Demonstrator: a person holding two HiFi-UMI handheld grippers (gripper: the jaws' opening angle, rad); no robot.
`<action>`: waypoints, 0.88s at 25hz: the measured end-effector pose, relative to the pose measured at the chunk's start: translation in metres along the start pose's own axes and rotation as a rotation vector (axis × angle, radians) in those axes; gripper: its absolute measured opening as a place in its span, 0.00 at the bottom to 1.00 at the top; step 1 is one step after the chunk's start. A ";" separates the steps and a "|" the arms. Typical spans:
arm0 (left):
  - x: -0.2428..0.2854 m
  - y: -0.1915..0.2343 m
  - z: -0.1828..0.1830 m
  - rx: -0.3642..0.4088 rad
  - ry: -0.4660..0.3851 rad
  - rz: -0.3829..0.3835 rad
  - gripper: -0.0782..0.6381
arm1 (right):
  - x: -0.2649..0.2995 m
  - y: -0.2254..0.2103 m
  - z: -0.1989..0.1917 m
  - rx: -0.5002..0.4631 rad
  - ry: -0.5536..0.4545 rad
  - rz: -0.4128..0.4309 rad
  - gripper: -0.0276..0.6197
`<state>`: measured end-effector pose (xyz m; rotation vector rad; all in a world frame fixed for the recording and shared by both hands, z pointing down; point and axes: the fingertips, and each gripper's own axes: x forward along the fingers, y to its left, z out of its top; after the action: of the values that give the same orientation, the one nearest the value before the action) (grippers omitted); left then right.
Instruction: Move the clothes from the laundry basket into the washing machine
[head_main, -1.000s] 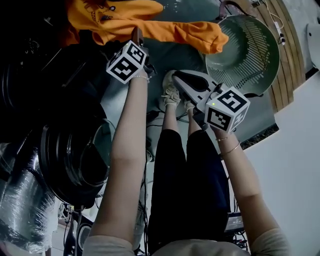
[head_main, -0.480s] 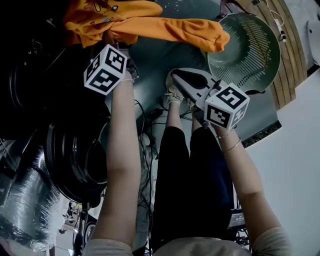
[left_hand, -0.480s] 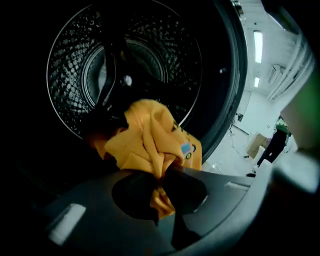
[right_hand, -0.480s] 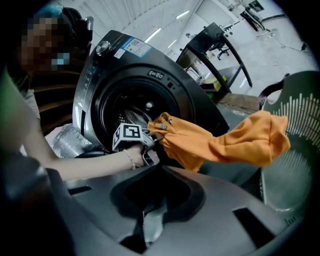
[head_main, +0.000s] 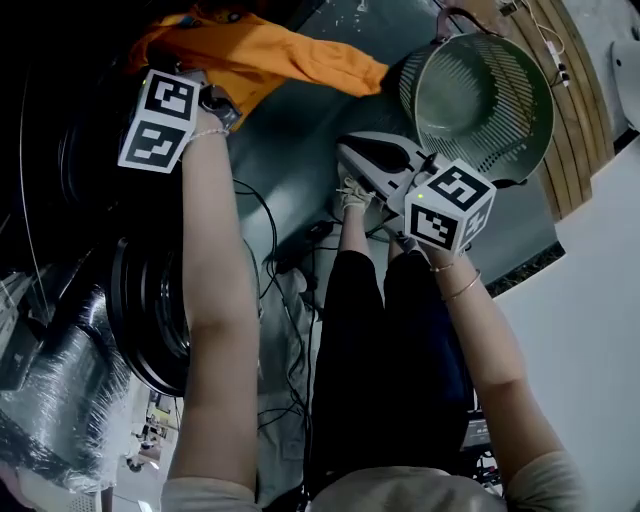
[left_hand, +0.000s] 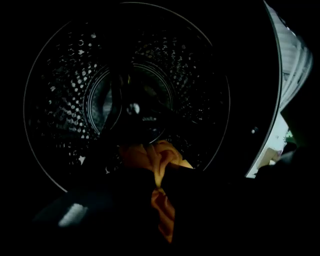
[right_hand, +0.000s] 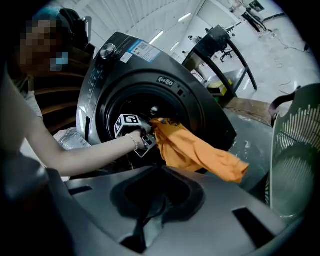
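An orange garment (head_main: 270, 60) hangs from my left gripper (head_main: 215, 100), whose jaws have just been closing and are now shut on its fabric (left_hand: 161, 192). That gripper is at the mouth of the dark washing machine (right_hand: 150, 85), with the perforated drum (left_hand: 130, 100) straight ahead. From the side, the left gripper (right_hand: 145, 141) trails the garment (right_hand: 195, 150) out of the opening. The green laundry basket (head_main: 490, 100) on the right looks empty. My right gripper (head_main: 375, 160) hovers beside the basket (right_hand: 295, 165), jaws together with nothing in them.
The machine's round door (head_main: 150, 310) stands swung open at the left. Cables (head_main: 290, 260) trail over the floor by my shoes (head_main: 352, 195). A foil-wrapped hose (head_main: 60, 400) lies lower left. A black metal frame (right_hand: 220, 40) stands behind the machine.
My left gripper has risen and swung left to the machine's opening, dragging the orange garment with it. The sleeve has slid off the basket's rim. The right gripper rose slightly.
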<state>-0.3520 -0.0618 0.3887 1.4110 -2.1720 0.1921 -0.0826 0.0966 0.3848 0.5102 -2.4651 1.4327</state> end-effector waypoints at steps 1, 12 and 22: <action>0.000 -0.001 0.010 0.014 -0.022 -0.001 0.15 | -0.001 0.000 0.001 -0.003 0.003 0.001 0.09; 0.014 0.007 0.006 0.075 -0.045 0.024 0.35 | -0.002 -0.007 -0.007 0.008 0.008 -0.007 0.09; -0.055 0.000 -0.091 0.033 0.149 -0.005 0.62 | -0.001 -0.008 -0.016 0.034 0.024 -0.028 0.09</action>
<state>-0.3029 0.0182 0.4374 1.3746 -2.0521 0.3217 -0.0778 0.1069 0.3986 0.5300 -2.4091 1.4641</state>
